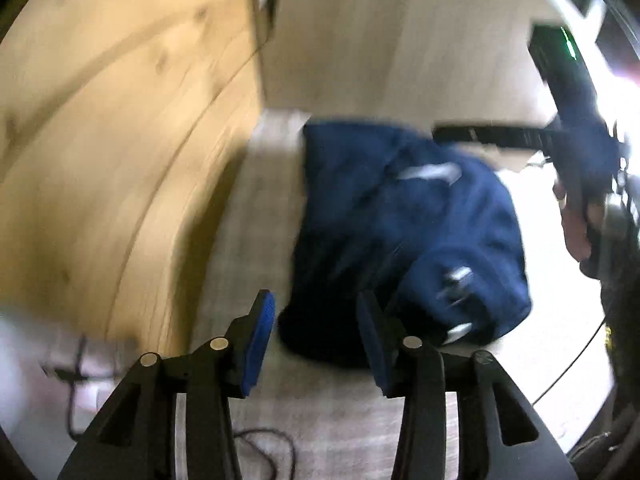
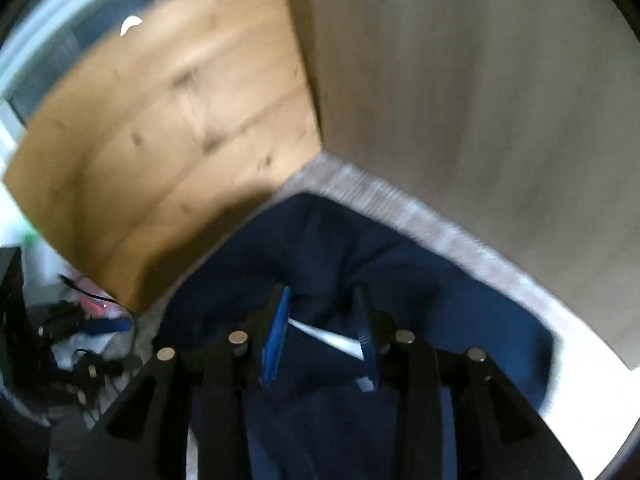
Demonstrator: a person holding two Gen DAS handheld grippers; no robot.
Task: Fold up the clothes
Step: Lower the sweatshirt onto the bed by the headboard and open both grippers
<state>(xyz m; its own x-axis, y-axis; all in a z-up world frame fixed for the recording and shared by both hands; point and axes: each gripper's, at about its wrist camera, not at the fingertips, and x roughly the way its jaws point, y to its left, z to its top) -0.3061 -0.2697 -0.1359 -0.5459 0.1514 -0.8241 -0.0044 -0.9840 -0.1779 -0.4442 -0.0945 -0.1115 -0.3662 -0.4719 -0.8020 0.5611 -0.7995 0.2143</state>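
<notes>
- Blue garment (image 1: 404,232) lay bunched on the grey worktop (image 1: 248,240), by the wood panel.
- Left hand-held gripper (image 1: 316,344) was open, nothing btwn pads.
- Right hand-held gripper (image 2: 324,336) hung over cloth; grip unclear, prob. re-gripping for a fold.

Wooden panel (image 1: 100,128) w/ knots and grain fills the left of both views, upright, meeting a plain beige wall (image 1: 400,40) at a corner. Below them a grey woven surface (image 1: 256,208), looks like carpet or mat; brighter white patch at right where light falls. Thin black cable (image 1: 264,452) loops on it near bottom of left view. In right-wrist view, window w/ pale frame (image 2: 48,20) at upper left, daylight coming in; blurred clutter w/ black cables (image 2: 80,344) at lower left. Both pics motion-blurred.
</notes>
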